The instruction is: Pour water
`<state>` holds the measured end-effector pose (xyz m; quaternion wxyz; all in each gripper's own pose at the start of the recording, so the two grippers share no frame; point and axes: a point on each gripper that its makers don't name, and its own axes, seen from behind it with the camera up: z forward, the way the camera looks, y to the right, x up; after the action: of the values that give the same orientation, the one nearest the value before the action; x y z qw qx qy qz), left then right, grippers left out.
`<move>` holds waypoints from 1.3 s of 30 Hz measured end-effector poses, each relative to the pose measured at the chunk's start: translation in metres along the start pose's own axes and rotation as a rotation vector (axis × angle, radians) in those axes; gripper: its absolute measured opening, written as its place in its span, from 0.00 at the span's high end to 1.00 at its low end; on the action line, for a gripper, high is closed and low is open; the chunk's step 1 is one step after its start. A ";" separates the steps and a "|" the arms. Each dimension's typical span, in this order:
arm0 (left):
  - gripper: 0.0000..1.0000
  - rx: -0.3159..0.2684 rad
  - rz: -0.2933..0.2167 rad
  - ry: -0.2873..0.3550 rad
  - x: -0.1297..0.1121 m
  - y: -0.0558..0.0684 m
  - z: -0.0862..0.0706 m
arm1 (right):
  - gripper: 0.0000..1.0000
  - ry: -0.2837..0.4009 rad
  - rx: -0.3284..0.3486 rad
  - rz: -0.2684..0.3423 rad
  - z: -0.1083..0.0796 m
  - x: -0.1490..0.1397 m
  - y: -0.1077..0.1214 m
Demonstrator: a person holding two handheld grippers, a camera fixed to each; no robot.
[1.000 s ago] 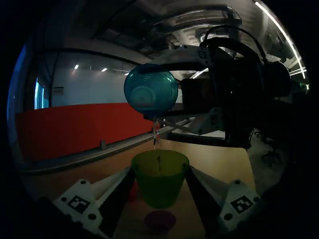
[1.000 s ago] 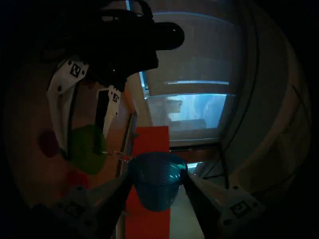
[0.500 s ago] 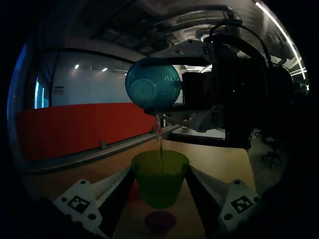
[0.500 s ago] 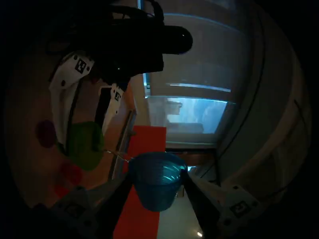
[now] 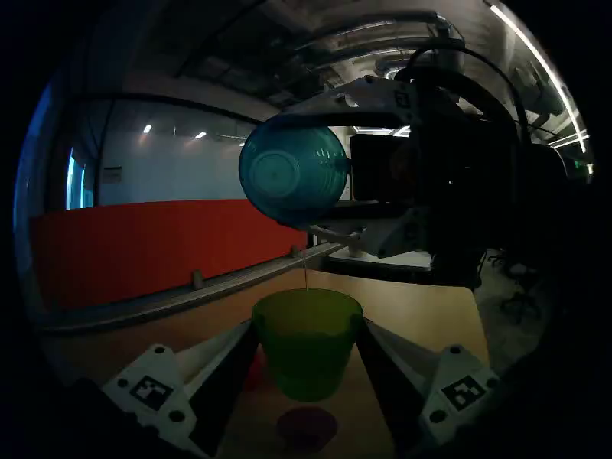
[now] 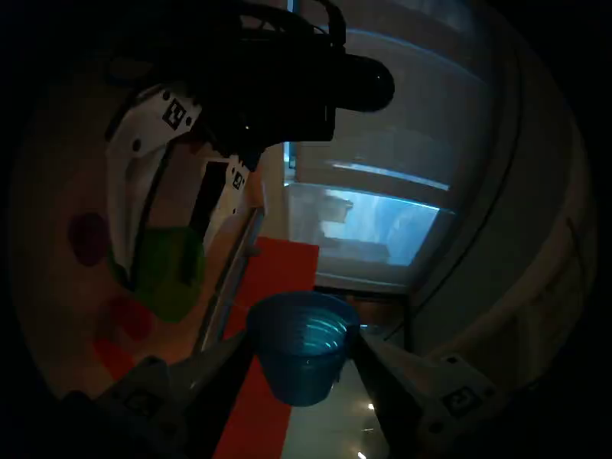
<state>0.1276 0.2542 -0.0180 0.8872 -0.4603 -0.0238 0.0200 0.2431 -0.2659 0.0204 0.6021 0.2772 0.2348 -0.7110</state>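
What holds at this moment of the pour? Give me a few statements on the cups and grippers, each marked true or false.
1. The left gripper holds the green cup upright between its fingers. True.
2. The blue cup stands on the table. False: the right gripper holds it in the air, tipped over above the green cup.
3. A thin stream of water runs from the blue cup down into the green cup. True.
4. The right gripper is open and empty. False: its fingers are shut on the blue cup.
5. The purple object sits inside the green cup. False: it lies on the table, below the green cup in the left gripper view.
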 end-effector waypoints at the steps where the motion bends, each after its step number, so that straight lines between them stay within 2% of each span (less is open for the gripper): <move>1: 0.14 0.000 0.000 0.000 0.000 0.000 0.000 | 0.11 0.001 0.001 0.002 0.000 0.000 0.000; 8: 0.14 0.002 0.000 0.001 0.001 -0.002 0.000 | 0.11 0.003 -0.006 0.038 0.000 0.000 0.002; 14: 0.14 0.004 -0.004 0.001 0.000 -0.004 -0.001 | 0.11 0.017 -0.024 0.168 -0.002 0.000 0.005; 17: 0.14 0.006 -0.003 0.000 0.001 -0.004 -0.001 | 0.11 0.021 -0.035 0.256 -0.003 -0.002 0.006; 29: 0.14 0.022 0.010 -0.006 0.002 -0.009 -0.003 | 0.11 0.051 -0.048 0.701 -0.010 -0.006 0.003; 35: 0.14 0.032 0.015 -0.006 0.004 -0.011 -0.005 | 0.12 0.076 -0.020 0.877 -0.013 -0.004 -0.010; 39: 0.14 0.038 0.017 -0.005 0.007 -0.012 -0.007 | 0.12 0.086 -0.003 1.029 -0.014 -0.005 -0.019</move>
<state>0.1348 0.2424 -0.0120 0.8956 -0.4433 -0.0214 0.0292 0.2264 -0.2498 0.0132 0.8641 0.3850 0.0938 -0.3103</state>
